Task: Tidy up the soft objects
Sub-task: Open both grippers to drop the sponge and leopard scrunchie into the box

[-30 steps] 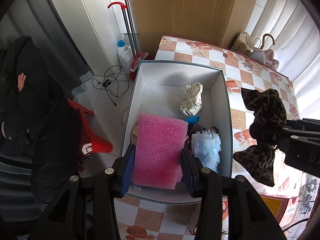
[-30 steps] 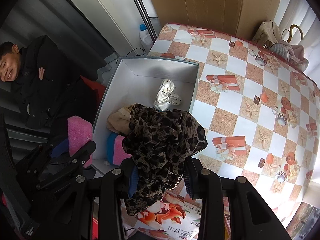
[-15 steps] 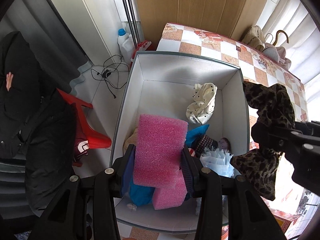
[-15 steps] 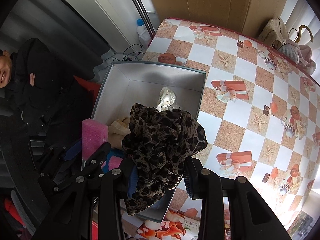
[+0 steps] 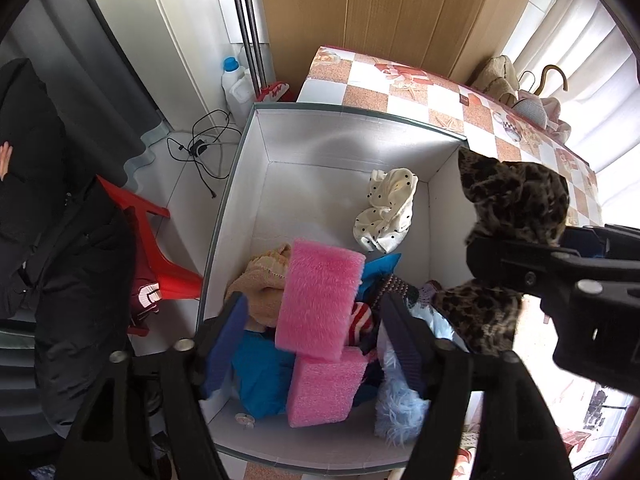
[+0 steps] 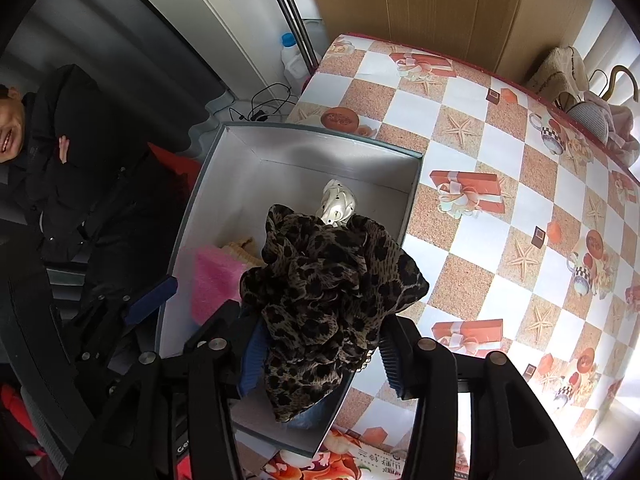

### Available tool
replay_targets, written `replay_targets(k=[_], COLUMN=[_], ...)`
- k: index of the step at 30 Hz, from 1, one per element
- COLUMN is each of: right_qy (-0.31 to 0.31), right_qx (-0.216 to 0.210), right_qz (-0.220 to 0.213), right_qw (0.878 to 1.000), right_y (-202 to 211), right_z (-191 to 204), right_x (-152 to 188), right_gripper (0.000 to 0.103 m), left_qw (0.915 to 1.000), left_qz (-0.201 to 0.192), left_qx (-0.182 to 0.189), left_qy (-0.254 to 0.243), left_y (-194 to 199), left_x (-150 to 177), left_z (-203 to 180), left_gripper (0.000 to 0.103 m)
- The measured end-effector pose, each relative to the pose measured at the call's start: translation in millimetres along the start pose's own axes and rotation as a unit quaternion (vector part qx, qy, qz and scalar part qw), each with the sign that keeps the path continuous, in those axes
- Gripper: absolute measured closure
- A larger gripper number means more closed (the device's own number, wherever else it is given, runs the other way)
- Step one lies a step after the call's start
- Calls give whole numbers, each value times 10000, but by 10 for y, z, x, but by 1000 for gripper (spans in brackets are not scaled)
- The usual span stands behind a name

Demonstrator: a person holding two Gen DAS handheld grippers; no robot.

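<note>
A white open box [image 5: 320, 152] stands on the checked table [image 6: 500, 184]. My left gripper [image 5: 316, 316] is open above the box; a pink foam block [image 5: 320, 300] sits loose between its pads, resting on a second pink block [image 5: 324, 388] and a heap of soft items. A white dotted cloth [image 5: 388, 208] lies deeper in the box. My right gripper [image 6: 320, 344] is shut on a leopard-print cloth [image 6: 328, 292] and holds it over the box's right wall; the cloth also shows in the left wrist view [image 5: 508, 216].
A tan cloth [image 5: 260, 284], blue cloth [image 5: 260, 372] and fluffy light-blue item [image 5: 400, 412] lie in the box. A person in black [image 6: 60, 168] sits left, by a red stool [image 5: 160, 256]. Bags [image 6: 592, 108] lie on the table's far corner. A mop [image 5: 248, 40] and bottle [image 5: 236, 84] stand behind.
My left gripper moved over the box and opened, letting go of the pink foam block, which now rests on the heap. My right gripper carried the leopard cloth left, over the box's edge.
</note>
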State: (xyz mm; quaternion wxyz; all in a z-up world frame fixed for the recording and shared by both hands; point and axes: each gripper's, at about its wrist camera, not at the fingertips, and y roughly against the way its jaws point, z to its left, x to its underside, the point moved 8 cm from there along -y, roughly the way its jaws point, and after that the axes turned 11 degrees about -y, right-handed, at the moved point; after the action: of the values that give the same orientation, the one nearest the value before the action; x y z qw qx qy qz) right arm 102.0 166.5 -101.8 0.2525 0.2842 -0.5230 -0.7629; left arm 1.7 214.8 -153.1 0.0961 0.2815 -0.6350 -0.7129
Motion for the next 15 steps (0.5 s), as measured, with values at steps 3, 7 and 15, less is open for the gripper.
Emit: replay_targets(k=[3, 7, 15], right_qy=[98, 189, 103], right_qx=[47, -6, 40], right_qz=[-188, 43, -240], right_qw=[9998, 9998, 9997], right_y=[95, 131, 593], right_z=[25, 25, -148], right_x=[-20, 58, 323], right_gripper=[9, 1, 1], left_qw=[9999, 9989, 9945], left_qz=[-126, -429, -674], left_qx=[-84, -2, 130], left_qy=[-59, -201, -792], left_y=[60, 229, 754], left_x=[4, 39, 356], left_z=[-4, -82, -396], left_gripper=[15, 0, 0])
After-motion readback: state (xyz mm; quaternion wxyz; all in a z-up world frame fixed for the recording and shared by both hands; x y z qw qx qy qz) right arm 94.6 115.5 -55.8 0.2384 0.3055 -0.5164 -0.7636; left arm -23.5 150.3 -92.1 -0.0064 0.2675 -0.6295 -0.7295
